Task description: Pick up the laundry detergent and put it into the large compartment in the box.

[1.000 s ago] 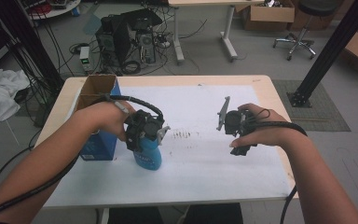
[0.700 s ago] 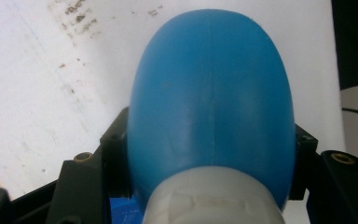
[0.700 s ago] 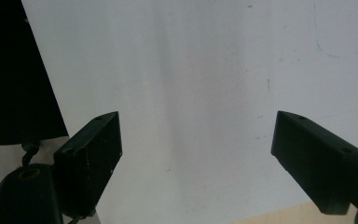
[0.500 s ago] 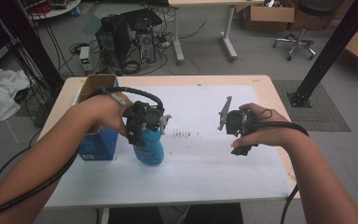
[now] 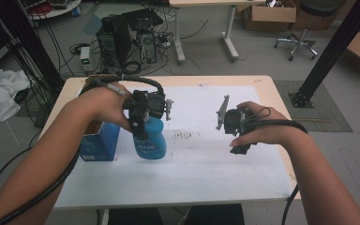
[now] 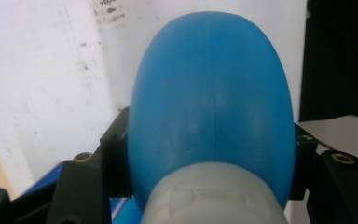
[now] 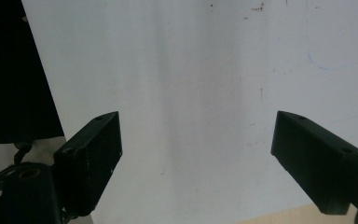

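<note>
Blue plastic bottle (image 5: pixel 151 140) with a pale cap is clamped near its neck by the left gripper (image 5: pixel 143 123), jaws squeezed tight on both sides, and it hangs over the white paper sheet (image 5: pixel 206 164) covering the wooden table (image 5: pixel 281 101), just beside the open blue cardboard box (image 5: pixel 96 143). Over on the other side, the right gripper (image 7: pixel 198 158) hovers above the sheet with jaws spread wide, nothing between them.
</note>
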{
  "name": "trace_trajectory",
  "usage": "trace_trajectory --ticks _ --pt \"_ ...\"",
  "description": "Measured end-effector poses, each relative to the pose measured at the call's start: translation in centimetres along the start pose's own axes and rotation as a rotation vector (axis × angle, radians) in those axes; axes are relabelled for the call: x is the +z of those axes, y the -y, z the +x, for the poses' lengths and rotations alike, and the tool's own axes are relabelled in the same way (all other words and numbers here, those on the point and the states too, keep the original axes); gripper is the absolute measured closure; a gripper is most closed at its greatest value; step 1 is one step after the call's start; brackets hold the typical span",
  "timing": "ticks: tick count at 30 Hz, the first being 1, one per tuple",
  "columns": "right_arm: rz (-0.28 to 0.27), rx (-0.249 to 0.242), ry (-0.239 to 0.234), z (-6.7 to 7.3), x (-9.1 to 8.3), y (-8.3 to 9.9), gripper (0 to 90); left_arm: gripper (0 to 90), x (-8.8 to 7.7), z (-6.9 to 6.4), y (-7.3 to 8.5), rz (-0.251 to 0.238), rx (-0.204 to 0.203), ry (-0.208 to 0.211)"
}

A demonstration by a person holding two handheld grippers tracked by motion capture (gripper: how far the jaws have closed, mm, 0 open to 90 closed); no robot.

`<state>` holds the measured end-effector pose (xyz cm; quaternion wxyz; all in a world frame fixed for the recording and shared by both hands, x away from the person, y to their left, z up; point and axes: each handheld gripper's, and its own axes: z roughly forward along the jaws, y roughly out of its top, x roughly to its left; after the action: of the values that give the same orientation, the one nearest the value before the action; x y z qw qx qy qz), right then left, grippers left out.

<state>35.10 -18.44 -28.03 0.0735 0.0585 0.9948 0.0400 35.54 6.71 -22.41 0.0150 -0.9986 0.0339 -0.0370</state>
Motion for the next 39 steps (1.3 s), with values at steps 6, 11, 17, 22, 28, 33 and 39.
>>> trace_trajectory --ticks 6,11,17,22,28,33,39 --pt "0.002 -0.020 0.001 -0.1 -0.2 -0.2 16.2 38.3 -1.2 0.2 -0.2 -0.003 -0.106 0.012" --pt "0.008 -0.038 -0.002 0.2 -0.3 -0.4 16.2 38.3 -2.4 0.8 -0.1 -0.014 -0.202 0.029" --pt "0.011 -0.045 -0.003 0.4 -0.3 -0.5 16.2 38.3 -3.5 1.5 0.4 -0.026 -0.344 0.053" --pt "0.013 -0.052 -0.003 0.6 -0.3 -0.4 16.2 38.3 -4.5 2.1 1.2 -0.035 -0.510 0.054" --pt "0.013 -0.054 -0.007 0.7 -0.1 -0.2 16.2 38.3 -6.8 2.6 2.9 -0.101 -0.663 0.078" --pt "0.007 -0.056 0.001 0.7 -0.2 -0.2 16.2 38.3 -8.6 2.9 4.0 -0.111 -0.792 0.073" --pt "0.009 -0.058 0.001 0.7 -0.2 -0.3 16.2 38.3 -10.4 3.3 5.4 -0.101 -0.931 0.052"
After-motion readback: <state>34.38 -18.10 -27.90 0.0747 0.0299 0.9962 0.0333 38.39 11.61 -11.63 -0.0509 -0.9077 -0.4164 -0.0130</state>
